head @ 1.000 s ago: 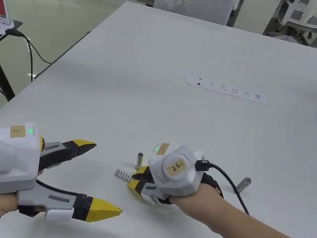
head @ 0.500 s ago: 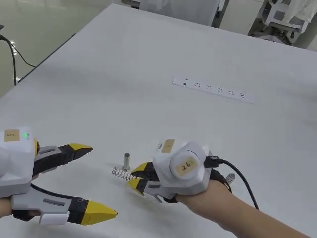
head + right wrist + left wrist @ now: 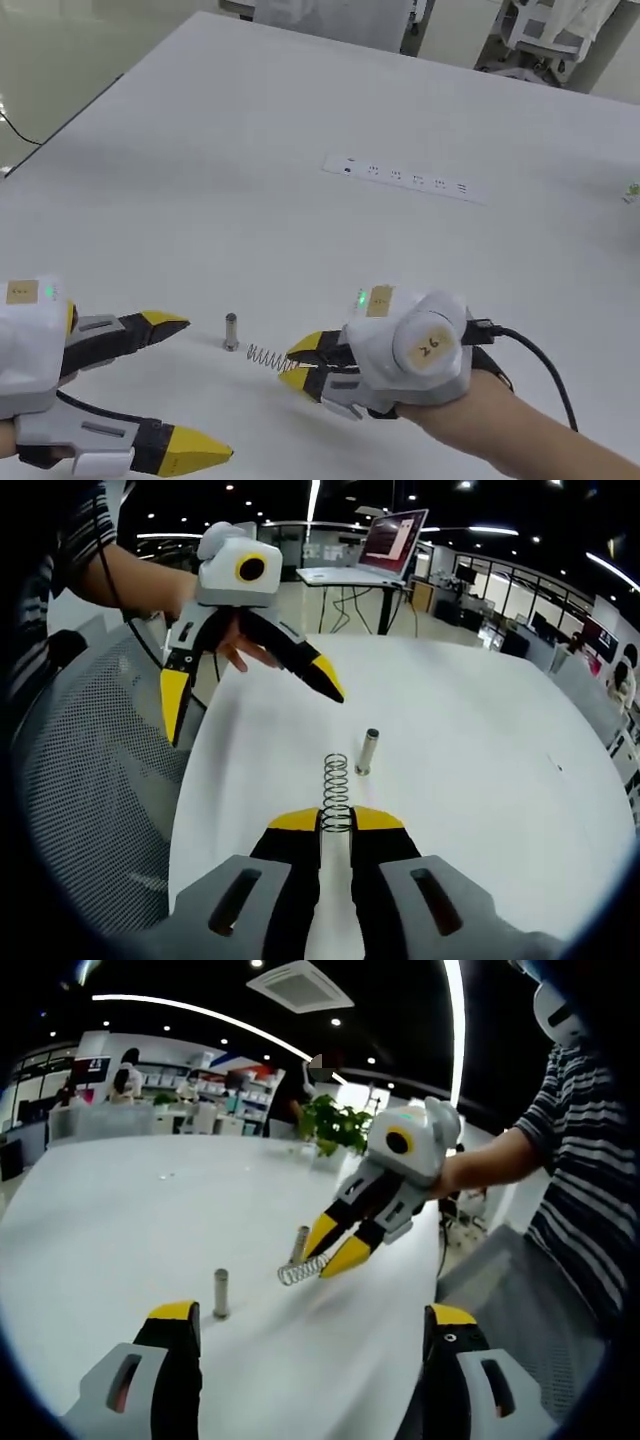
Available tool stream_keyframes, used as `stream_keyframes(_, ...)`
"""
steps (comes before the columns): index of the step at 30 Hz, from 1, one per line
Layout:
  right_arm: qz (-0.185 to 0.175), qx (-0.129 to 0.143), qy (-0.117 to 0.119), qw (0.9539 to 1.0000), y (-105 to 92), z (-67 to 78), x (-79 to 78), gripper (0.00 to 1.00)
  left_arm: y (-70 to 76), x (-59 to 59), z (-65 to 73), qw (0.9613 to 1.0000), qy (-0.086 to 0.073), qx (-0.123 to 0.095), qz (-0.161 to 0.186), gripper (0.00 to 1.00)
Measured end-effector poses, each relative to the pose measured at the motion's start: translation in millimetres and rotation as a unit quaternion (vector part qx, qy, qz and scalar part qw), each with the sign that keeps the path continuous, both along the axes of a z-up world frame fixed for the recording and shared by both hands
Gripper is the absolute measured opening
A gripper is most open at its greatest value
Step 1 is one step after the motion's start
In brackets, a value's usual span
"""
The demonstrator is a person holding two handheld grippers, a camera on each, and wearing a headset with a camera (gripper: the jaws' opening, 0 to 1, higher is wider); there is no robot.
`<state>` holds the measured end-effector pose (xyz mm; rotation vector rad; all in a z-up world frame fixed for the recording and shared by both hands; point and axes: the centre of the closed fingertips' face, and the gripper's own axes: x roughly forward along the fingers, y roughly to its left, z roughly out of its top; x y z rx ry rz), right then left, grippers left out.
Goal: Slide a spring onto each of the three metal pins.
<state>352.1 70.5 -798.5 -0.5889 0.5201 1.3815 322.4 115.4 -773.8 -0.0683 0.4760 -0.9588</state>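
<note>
A short metal pin [image 3: 231, 332] stands upright on the white table [image 3: 300, 120]. My right gripper [image 3: 292, 362] is shut on one end of a coil spring [image 3: 265, 356], whose free end points at the pin from its right, a little short of it. In the right gripper view the spring [image 3: 336, 775] sticks out past the yellow tips of my right gripper [image 3: 337, 818], with the pin [image 3: 369, 751] just beyond. My left gripper [image 3: 185, 385] is open and holds nothing, left of the pin. The left gripper view shows this pin [image 3: 220, 1293], a second pin [image 3: 300, 1245] and the spring [image 3: 303, 1271].
A white power strip [image 3: 405, 178] lies further back on the table. The table's left edge [image 3: 90, 100] drops to the floor. Chairs stand beyond the far edge.
My right gripper has drawn back to the right with the spring, so the spring now lies right of the pin instead of left of it. The head camera has shifted.
</note>
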Motion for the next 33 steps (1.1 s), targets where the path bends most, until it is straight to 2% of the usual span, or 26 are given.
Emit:
stream_keyframes(3, -0.002, -0.001, -0.002, 1.0, -10.4, 2.6, 1.3, 0.07, -6.4, -3.8, 0.0, 0.9998, 0.013, -0.007, -0.012, 0.82)
stream_keyframes(11, -0.001, 0.0, -0.009, 1.0, -30.8, 11.0, 2.4, 0.07, -23.3, -3.1, 2.3, 0.9993, 0.012, -0.01, -0.035, 0.79)
stream_keyframes(18, 0.025, -0.009, -0.02, 0.9994, -47.0, 11.9, -6.1, 0.07, -42.0, -1.3, 5.5, 0.9979, 0.012, -0.02, -0.06, 0.71)
stream_keyframes(21, 0.037, -0.014, -0.025, 0.9989, -51.0, 12.3, -9.8, 0.07, -50.5, -0.5, 4.3, 0.9973, 0.009, -0.019, -0.071, 0.61)
stream_keyframes(25, 0.05, -0.013, -0.03, 0.9982, -53.4, 13.6, -14.2, 0.07, -60.9, 2.5, 3.1, 0.9966, 0.003, -0.018, -0.08, 0.6)
stream_keyframes(27, 0.061, -0.014, -0.04, 0.9972, -54.4, 14.9, -16.2, 0.07, -64.3, 3.2, 2.9, 0.9958, 0.002, -0.019, -0.09, 0.56)
stream_keyframes(33, 0.07, -0.01, -0.043, 0.9966, -55.0, 18.2, -21.5, 0.07, -72.6, 8.5, 6.5, 0.9947, -0.008, -0.023, -0.1, 0.46)
